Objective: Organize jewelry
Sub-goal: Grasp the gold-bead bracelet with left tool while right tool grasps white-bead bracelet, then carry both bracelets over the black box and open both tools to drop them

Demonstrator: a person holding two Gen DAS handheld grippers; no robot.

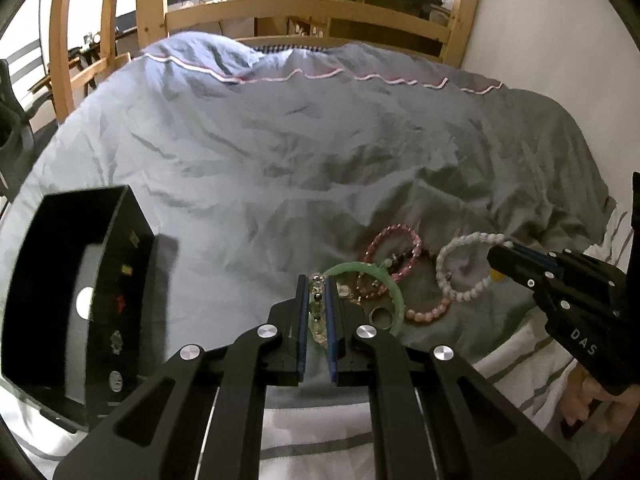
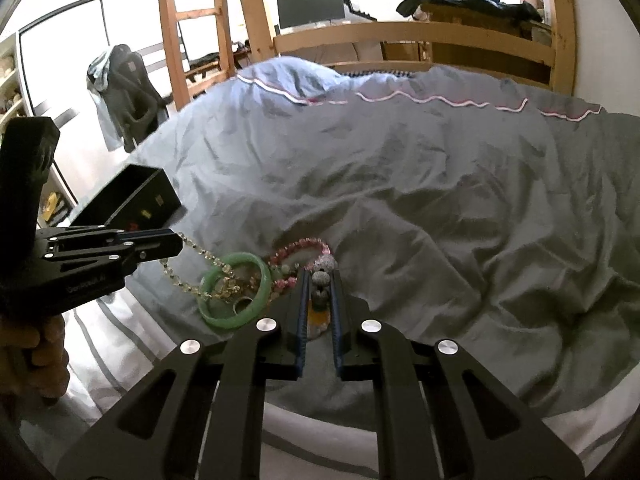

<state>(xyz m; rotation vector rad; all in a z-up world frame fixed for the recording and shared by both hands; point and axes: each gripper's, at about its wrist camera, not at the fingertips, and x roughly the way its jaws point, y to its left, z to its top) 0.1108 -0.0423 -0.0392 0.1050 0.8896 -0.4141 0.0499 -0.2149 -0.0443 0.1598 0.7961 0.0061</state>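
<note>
Both grippers (image 1: 318,280) (image 2: 320,276) grip bracelets (bed)

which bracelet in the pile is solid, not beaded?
The green jade-style bangle: a smooth, unbroken ring. The pink bracelets and the white one are strung beads.

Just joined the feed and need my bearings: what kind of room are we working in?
Most likely a bedroom that doubles as a study. The jewelry lies on a rumpled grey duvet, inside a wooden bed frame with a ladder, and a computer monitor sits beyond it.
</note>
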